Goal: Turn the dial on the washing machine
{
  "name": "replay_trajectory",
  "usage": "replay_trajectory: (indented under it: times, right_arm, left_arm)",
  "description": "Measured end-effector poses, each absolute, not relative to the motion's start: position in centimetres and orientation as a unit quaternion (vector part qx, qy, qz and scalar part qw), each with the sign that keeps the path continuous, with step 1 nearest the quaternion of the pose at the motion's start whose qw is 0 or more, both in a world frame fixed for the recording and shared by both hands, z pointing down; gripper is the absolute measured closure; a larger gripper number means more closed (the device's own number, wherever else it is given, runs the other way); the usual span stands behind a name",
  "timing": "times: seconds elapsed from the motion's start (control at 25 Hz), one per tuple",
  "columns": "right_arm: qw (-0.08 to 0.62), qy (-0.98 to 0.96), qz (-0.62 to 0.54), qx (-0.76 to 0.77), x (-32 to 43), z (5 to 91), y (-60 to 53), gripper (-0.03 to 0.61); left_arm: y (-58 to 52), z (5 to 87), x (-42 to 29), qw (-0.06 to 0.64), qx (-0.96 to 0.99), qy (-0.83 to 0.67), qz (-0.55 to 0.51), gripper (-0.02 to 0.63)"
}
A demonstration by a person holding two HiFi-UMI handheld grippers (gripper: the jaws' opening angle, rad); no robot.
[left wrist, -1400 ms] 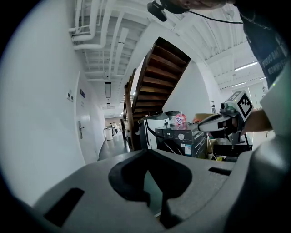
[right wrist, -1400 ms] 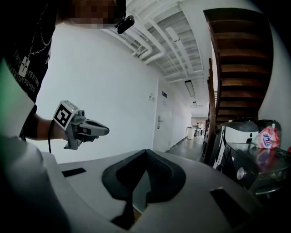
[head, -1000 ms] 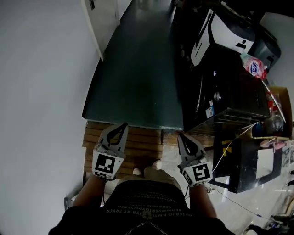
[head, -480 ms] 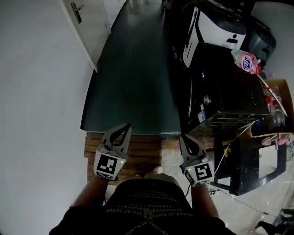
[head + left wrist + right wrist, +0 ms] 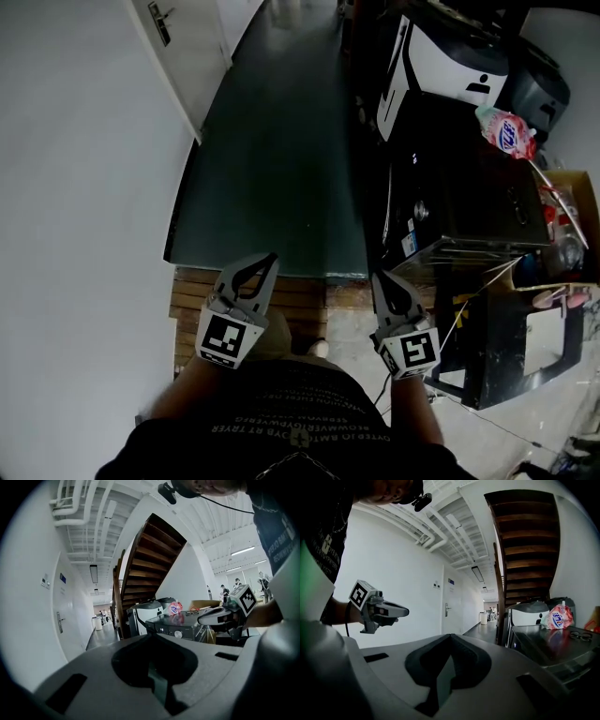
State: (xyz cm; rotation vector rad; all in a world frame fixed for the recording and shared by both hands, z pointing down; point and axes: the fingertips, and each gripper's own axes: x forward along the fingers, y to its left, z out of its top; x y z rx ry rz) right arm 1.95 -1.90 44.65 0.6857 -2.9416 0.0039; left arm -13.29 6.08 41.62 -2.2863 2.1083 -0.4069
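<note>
Both tongs are held out roughly level in front of the person, side by side and well apart, neither touching anything. The left tongs (image 5: 270,258) have their jaws brought together at the tips with nothing between them, and the right tongs (image 5: 379,277) are pressed together in the same way, also empty. The washing machine (image 5: 469,202), a black box, stands ahead and to the right of the right tongs, along the right edge of a dark green floor (image 5: 272,159). Its dial (image 5: 420,211), a small silvery knob, sits on the front panel facing the corridor, well apart from both tongs. A pink packet (image 5: 507,131) lies on the machine's top towards the back. Beyond the machine stands a white and black appliance (image 5: 445,66). Under the tongs lies a wooden slatted board (image 5: 187,298), and a white door (image 5: 173,42) is set in the left wall
</note>
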Motion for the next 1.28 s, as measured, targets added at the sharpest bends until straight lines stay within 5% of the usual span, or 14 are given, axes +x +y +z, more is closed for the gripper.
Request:
replay_trajectory:
  times: [0.76,1.28]
  right_arm:
    - [0.103,-0.959,0.017,0.264,-12.9,44.7,-10.6,0.581]
    - [0.111,-0.931,0.034,0.347,-18.1,35.9,-13.5,0.581]
  left_arm:
    - [-4.8,44.1,-27.5,-0.025,-0.77,0.625,-0.128,0.611]
    - [-10.1,37.5,-35.2,-0.037,-0.818,0.564,-0.104,0.611]
